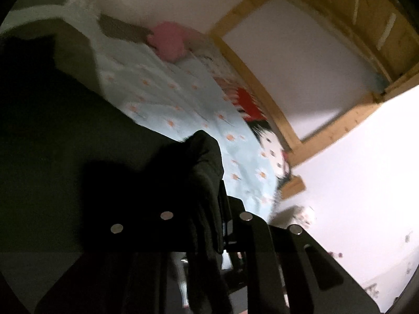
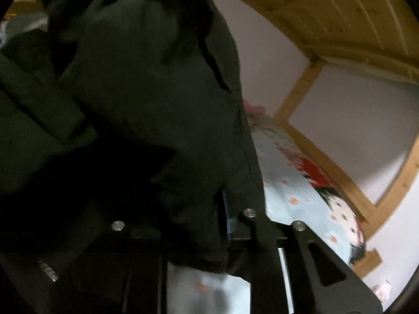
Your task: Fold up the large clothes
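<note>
With each claw, left (image 1: 209, 209) and right (image 2: 225, 225), clamped on only a small bunch of the dark coat (image 2: 146, 99) above the bed (image 1: 162, 96), the heavy fabric could be pulled free.

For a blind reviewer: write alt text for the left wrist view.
The left gripper, seen from behind, is shut on a bunched fold of a dark garment that spreads across the left of the frame. Beyond lies a bed with a pale blue floral sheet, a pink cushion, and a wooden bed frame against a white wall; the picture is blurred.
</note>
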Motion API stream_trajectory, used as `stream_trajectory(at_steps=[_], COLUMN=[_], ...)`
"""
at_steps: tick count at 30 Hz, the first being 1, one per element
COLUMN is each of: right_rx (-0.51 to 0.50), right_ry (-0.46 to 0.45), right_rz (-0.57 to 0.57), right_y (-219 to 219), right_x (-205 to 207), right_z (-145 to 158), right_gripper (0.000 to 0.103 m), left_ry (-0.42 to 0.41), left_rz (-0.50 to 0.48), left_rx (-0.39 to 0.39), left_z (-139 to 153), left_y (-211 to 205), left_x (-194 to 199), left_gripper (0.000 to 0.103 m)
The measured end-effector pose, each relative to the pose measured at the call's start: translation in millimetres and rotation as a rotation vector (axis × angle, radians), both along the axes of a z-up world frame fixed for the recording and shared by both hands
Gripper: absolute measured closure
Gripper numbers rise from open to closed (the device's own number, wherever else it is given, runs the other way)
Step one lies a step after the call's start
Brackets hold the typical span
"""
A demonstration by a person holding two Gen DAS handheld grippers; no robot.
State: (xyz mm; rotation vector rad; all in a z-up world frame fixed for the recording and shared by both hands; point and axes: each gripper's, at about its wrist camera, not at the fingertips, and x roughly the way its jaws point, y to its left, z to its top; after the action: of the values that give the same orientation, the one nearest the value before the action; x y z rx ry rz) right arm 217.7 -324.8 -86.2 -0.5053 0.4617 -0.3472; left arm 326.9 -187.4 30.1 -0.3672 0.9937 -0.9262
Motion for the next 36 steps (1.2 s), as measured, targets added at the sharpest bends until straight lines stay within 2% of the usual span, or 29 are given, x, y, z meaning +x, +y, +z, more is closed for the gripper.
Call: stream_trajectory(at_steps=[5, 9, 13, 16, 20, 22, 23, 24, 26, 27, 29, 30, 31, 33, 34, 35, 36], right_rx=[-0.003, 0.001, 0.015, 0.002, -0.001, -0.037, -0.057, -0.064, -0.021, 0.02, 0.219, 0.277, 0.309, 0.35, 0.367, 0.387, 0.411], right_ry=[-0.006, -0.003, 0.031, 0.089, 0.257, 0.312, 0.312, 0.309, 0.307, 0.298, 0.257, 0.239, 0.219, 0.181, 0.172, 0.18, 0.202], right_rz=[0.121, 0.208, 0.288, 0.32, 0.34, 0.316, 0.318, 0.331, 0.4, 0.436, 0.594, 0.613, 0.612, 0.537, 0.449, 0.368, 0.307], right_y=[70.9, 127.0, 181.3, 215.1, 241.6, 247.3, 248.9, 250.9, 244.7, 237.6, 205.1, 193.1, 203.1, 180.9, 162.6, 144.8, 134.1], right_x=[27.0, 51.6, 76.0, 99.2, 130.3, 137.9, 136.3, 134.7, 123.2, 116.9, 89.7, 80.7, 77.7, 76.8, 84.0, 94.4, 102.1], right_z=[16.5, 22.2, 16.3, -2.7, -41.5, -55.3, -56.5, -54.9, -41.2, -32.3, 2.0, 14.3, 24.7, 36.1, 35.9, 32.7, 27.6], right_gripper=[0.091, 0.091, 0.091, 0.091, 0.09, 0.083, 0.082, 0.073, 0.038, 0.003, 0.004, 0.004, 0.004, 0.004, 0.004, 0.004, 0.004], left_ry=[-0.065, -0.14, -0.156, -0.133, -0.039, -0.003, 0.001, -0.004, -0.006, -0.004, -0.015, -0.027, -0.04, -0.068, -0.083, -0.117, -0.159], left_rz=[0.128, 0.223, 0.301, 0.366, 0.422, 0.439, 0.458, 0.482, 0.515, 0.523, 0.534, 0.535, 0.533, 0.542, 0.553, 0.576, 0.598], left_rx=[0.051, 0.132, 0.201, 0.313, 0.455, 0.49, 0.5, 0.497, 0.463, 0.443, 0.442, 0.453, 0.469, 0.504, 0.52, 0.541, 0.544], left_z=[14.1, 27.0, 23.9, -2.5, -69.2, -98.1, -112.4, -120.6, -130.8, -134.8, -138.1, -137.9, -138.3, -131.4, -127.3, -119.1, -108.8], left_y=[77.8, 138.2, 189.8, 227.2, 262.3, 272.4, 277.4, 282.3, 289.8, 292.3, 293.2, 290.1, 286.1, 279.2, 278.0, 275.6, 274.0], left_x=[15.2, 23.3, 38.0, 62.9, 98.6, 110.5, 115.1, 117.6, 120.7, 122.7, 125.6, 125.7, 125.1, 123.0, 120.9, 115.0, 107.5], left_gripper=[0.089, 0.089, 0.089, 0.089, 0.086, 0.078, 0.066, 0.052, 0.045, 0.044, 0.042, 0.041, 0.041, 0.039, 0.036, 0.027, 0.013])
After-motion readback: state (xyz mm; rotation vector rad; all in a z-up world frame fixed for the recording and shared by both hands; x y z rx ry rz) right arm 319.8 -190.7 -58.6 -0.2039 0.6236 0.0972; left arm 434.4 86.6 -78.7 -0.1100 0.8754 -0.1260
